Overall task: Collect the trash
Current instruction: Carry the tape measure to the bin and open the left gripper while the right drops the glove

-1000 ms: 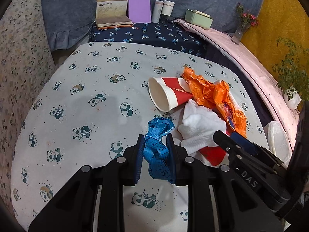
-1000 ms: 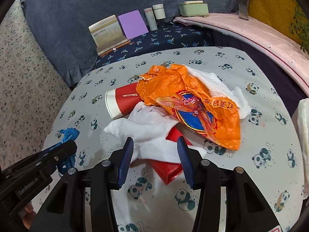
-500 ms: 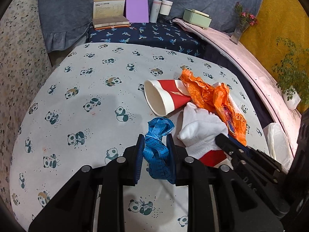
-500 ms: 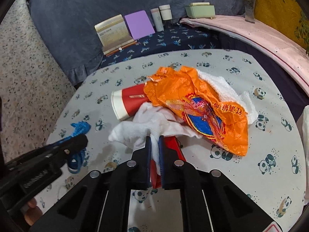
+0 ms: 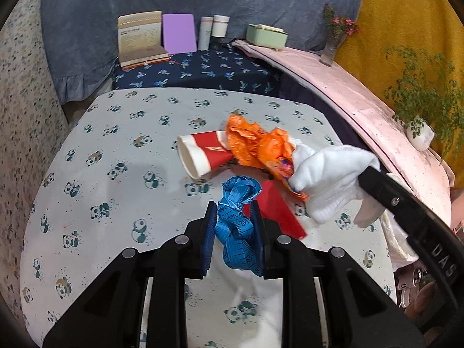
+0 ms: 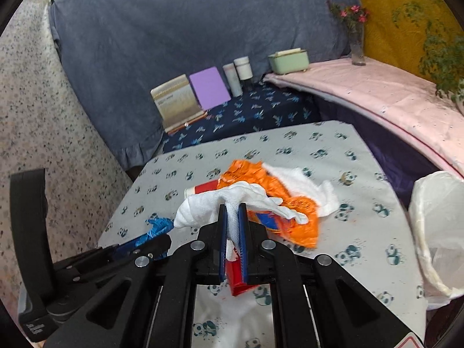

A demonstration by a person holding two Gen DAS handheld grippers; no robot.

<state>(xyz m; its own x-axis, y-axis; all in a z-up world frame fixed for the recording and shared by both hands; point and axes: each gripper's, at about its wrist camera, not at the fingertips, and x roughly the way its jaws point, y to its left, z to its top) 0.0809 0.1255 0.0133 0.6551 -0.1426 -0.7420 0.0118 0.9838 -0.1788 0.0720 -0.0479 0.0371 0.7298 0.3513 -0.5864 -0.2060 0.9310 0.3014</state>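
Observation:
My left gripper [image 5: 233,207] is shut on a crumpled blue measuring tape [image 5: 236,203] and holds it above the panda tablecloth [image 5: 116,188]. My right gripper [image 6: 232,210] is shut on a white crumpled tissue [image 6: 226,203], lifted off the pile; the tissue also shows in the left wrist view [image 5: 330,177]. On the table lie a red paper cup [image 5: 203,156] on its side, an orange plastic bag [image 5: 258,145], a red paper piece [image 5: 278,211] and another white tissue [image 6: 307,185].
A bin lined with a white plastic bag [image 6: 438,232] stands off the table's right edge. Behind the table, a dark blue patterned surface [image 5: 197,69] bears a book [image 5: 140,39], a purple card, two bottles and a green box [image 5: 265,36]. A pink-covered ledge [image 5: 362,92] with plants runs along the right.
My right gripper closed on the white tissue and lifted it up off the pile, baring the red paper piece. My left gripper rose and pulled back, still holding the blue tape.

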